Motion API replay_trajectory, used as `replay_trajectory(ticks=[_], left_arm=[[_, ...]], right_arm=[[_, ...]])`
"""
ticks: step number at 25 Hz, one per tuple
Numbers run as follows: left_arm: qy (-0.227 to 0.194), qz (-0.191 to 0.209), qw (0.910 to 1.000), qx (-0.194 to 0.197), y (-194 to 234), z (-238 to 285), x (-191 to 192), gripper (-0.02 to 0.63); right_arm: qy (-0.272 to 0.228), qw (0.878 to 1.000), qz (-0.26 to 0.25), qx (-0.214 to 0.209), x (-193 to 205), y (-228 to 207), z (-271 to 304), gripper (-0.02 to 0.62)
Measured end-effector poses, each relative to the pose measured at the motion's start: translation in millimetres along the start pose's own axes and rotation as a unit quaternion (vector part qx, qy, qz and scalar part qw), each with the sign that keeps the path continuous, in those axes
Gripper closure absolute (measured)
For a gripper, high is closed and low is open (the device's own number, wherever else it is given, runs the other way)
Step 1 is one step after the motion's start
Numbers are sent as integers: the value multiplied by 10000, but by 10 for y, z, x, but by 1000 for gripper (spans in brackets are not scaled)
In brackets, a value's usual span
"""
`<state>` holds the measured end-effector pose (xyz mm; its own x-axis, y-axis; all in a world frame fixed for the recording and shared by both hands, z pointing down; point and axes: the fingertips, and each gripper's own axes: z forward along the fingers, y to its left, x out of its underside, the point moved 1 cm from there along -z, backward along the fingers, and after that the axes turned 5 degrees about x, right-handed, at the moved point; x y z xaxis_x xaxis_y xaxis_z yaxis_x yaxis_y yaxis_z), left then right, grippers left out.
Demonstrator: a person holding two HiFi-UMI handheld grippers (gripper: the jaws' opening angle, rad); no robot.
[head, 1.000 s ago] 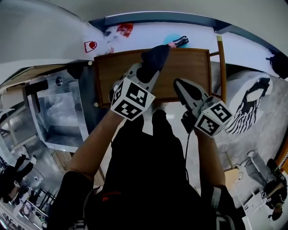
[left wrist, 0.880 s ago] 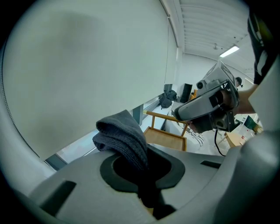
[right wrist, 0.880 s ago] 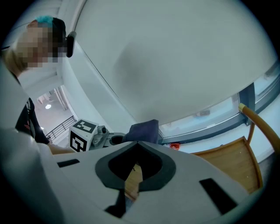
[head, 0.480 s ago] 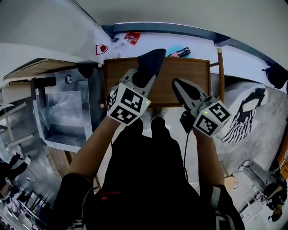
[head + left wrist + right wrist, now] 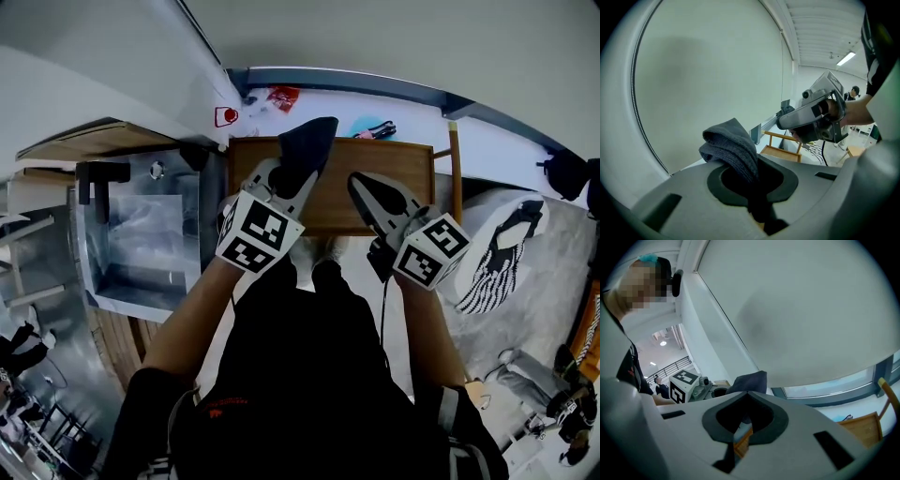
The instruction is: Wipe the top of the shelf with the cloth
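Left gripper (image 5: 287,178) clamped on dark grey cloth (image 5: 307,148). Cloth bunches out past jaws, over far left part of shelf (image 5: 333,202); cannot tell if it touches wood. Right gripper (image 5: 362,186) over right half of shelf top, just right of left one; jaws nearly together, thin slit only, nothing between. Metal cabinet (image 5: 131,239) left of shelf. Red packet (image 5: 282,96) on white ledge beyond far edge.
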<state>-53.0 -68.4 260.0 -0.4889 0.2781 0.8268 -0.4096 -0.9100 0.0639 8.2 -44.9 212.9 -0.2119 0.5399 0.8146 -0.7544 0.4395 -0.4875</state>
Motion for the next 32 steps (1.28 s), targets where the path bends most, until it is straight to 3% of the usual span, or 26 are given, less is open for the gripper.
replay_trajectory(ticks=[18,32], left_arm=[[-254,-10,9996,-126,100,-518,-18,557],[-344,-10,9992,-202,164,-638,-68,557]], right_arm=[[20,9989,-418,-231,-189,472,259,591],[-84,9983,-521,-246,-328,521,258,591]])
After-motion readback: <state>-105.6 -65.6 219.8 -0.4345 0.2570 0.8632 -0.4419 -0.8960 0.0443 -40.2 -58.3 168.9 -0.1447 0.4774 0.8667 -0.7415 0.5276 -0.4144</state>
